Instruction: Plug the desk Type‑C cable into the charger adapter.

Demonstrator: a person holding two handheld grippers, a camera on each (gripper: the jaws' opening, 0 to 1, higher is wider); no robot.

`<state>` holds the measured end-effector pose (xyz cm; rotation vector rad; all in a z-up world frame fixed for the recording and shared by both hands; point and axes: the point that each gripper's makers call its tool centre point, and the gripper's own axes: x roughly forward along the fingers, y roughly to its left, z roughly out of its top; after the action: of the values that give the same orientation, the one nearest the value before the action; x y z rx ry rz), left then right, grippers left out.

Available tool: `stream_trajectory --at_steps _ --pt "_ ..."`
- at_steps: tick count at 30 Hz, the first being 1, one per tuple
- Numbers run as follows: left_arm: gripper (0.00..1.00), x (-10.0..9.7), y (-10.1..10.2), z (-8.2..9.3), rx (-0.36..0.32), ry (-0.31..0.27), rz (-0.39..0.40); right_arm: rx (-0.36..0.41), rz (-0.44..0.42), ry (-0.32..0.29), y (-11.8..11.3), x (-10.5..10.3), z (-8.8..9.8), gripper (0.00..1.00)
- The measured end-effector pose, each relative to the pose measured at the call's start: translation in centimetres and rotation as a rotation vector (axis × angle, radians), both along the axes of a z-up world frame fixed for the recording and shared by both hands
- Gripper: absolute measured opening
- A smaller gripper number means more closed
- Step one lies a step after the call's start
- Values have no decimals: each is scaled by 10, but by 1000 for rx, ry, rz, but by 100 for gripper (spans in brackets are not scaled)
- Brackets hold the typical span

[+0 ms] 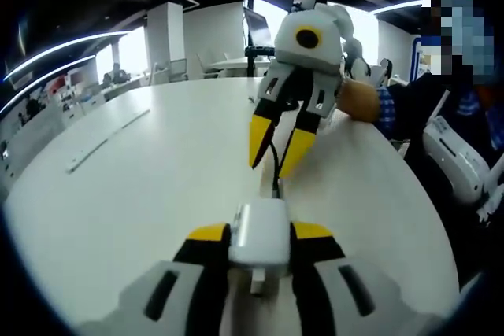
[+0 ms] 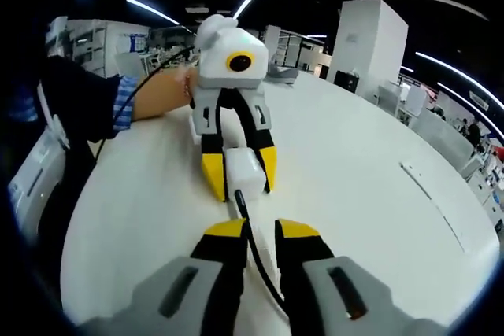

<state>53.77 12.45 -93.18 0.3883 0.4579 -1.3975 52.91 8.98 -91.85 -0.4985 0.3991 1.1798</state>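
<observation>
Jaws of the left gripper [image 1: 260,235] clamp the adapter [image 1: 260,234], the right gripper [image 2: 260,234] pinches the cable [image 2: 250,235] at its port; plug looks about seated, release remains.

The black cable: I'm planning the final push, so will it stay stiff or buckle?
The thin black cable curves between the right gripper jaws, so it is probably floppy. Its short end at the white block-shaped charger adapter, which the left gripper clamps, may push straighter.
</observation>
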Motion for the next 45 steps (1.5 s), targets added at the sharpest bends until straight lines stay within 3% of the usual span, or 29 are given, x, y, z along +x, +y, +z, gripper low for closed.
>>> stream_trajectory --at_steps 4,11,14,21,24,28,45 --pt "29 3 4 2 2 -6 10 13 -55 -89 -15 16 15 14" --pt "29 9 14 4 2 -16 30 59 -141 -124 -48 36 34 14" --pt "29 15 24 6 5 -22 45 64 -162 -198 -67 47 41 14" --pt "29 24 42 8 1 -17 75 83 -186 -189 -109 57 45 14" --pt "29 27 52 7 8 -19 88 62 -225 -244 -123 63 50 14" --pt "29 32 61 7 5 -10 104 60 -194 -210 -128 57 46 14" --pt "29 45 95 7 -12 8 154 -72 -96 -69 -148 34 6 13"
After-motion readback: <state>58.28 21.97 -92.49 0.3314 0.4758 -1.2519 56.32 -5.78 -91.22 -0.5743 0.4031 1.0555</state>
